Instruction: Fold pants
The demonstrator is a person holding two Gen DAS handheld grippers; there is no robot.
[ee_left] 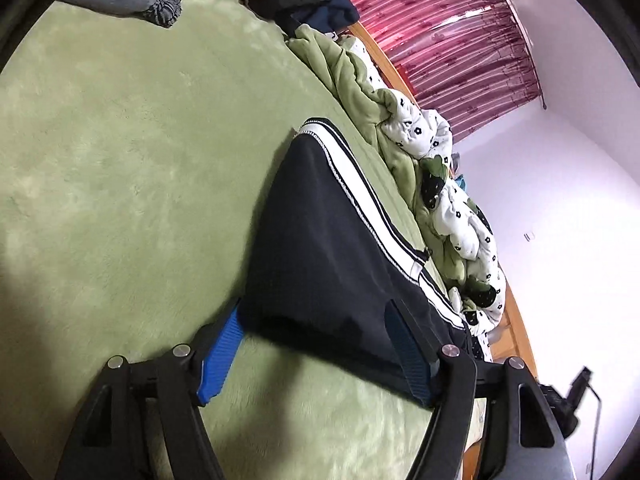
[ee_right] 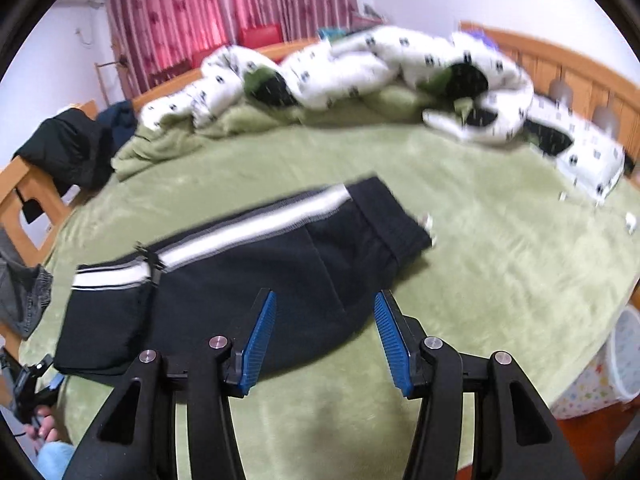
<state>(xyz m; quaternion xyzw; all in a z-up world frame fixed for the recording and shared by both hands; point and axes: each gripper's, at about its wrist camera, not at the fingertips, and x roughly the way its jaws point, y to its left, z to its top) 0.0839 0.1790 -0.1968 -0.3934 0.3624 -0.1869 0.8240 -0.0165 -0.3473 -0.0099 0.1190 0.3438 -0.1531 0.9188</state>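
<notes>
Black knit pants with a white and grey side stripe (ee_right: 248, 280) are lying folded into a compact bundle on the fuzzy green blanket (ee_right: 500, 264) covering the bed, apparently laid flat so that further folds can be pressed against a firm, even surface. Nearest in the right wrist view, the right gripper (ee_right: 325, 336) is hovering above the near edge of the pants, its blue ribbed pads standing apart with nothing clamped between them; the pants are showing below the gap, not in it. In the left wrist view, the left gripper (ee_left: 316, 354) is straddling a black edge of the pants, its fingers apart; one blue pad (ee_left: 220, 360) is resting on the blanket beside the fabric and the other is lying against the cloth, so the hold appears released rather than pinching. Beyond the pants, a rumpled white duvet with small black flower prints (ee_right: 360, 64) is heaped along the far side of the bed, seemingly pushed clear to leave working room. Behind the duvet, a wooden headboard (ee_right: 560, 64) and pink patterned curtains (ee_right: 168, 12) are closing the scene.
</notes>
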